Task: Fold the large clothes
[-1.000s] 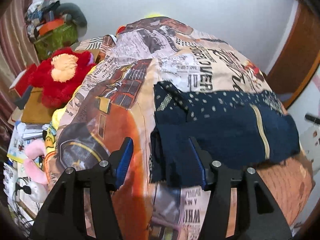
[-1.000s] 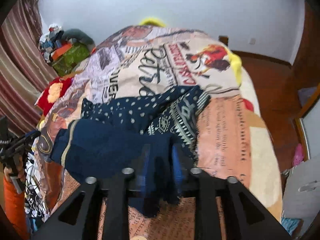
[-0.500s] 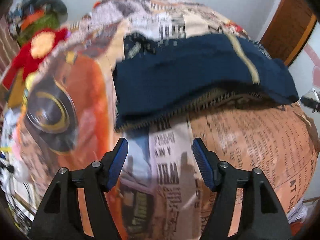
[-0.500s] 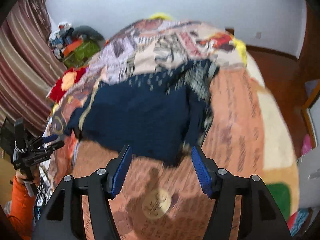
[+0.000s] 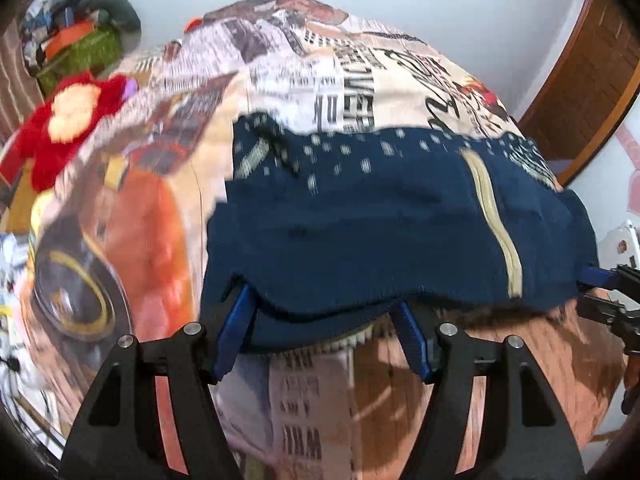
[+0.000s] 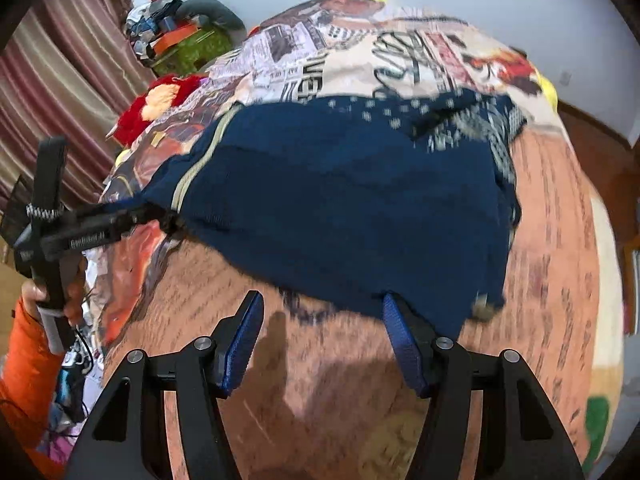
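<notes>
Both tools, left tool (image 5: 324,330) and right tool (image 6: 322,338), have moved back to the navy garment (image 5: 380,216). They gape wide, holding nothing; we slide them under its near hem at lower centre and pinch together.

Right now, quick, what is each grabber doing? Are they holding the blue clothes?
Left gripper: open, its fingers pushed in at the near edge of the navy garment, not clamped.
Right gripper: open, holding nothing, right at the garment's near edge.

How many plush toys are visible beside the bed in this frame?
1. A red plush toy with a pale yellow face lies off the bedspread's left edge, below the green box piled with clutter. Others may be hidden in that clutter.
</notes>
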`<state>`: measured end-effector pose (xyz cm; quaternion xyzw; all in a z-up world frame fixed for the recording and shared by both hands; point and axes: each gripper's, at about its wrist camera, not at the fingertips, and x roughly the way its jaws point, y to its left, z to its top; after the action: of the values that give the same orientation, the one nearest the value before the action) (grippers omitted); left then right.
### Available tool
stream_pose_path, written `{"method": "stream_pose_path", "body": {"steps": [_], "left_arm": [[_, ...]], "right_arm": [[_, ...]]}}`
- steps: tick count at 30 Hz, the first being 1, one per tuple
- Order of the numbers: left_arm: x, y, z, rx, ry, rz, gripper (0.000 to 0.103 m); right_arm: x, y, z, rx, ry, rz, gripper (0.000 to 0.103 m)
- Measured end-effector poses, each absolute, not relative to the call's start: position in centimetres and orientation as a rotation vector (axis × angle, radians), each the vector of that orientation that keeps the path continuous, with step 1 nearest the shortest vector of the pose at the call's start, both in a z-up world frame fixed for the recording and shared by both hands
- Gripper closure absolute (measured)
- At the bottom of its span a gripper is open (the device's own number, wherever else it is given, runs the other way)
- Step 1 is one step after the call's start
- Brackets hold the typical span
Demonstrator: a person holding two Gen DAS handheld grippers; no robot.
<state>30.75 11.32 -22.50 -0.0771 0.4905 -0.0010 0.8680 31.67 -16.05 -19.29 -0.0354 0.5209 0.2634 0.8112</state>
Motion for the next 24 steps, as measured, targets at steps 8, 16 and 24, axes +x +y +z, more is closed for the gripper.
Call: {"method": "stream_pose_path", "body": {"steps": [8, 16, 24], "left_arm": [[36.8, 10.8, -21.4, -0.06, 1.006, 0.013, 0.037], [44.4, 11.7, -20.6, 0.012, 0.972, 0.073, 0.037], [47.3, 16.0, -19.2, -0.014, 0.947, 0.141, 0.037]], "right_arm": [[37.8, -15.8, -18.8, -0.051, 1.085, 0.531, 0.043], [46.5, -16.7, -18.0, 0.02, 1.048, 0.452, 0.043], [52.4, -19.3, -16.1, 0.053, 1.009, 0.354, 0.043]]}}
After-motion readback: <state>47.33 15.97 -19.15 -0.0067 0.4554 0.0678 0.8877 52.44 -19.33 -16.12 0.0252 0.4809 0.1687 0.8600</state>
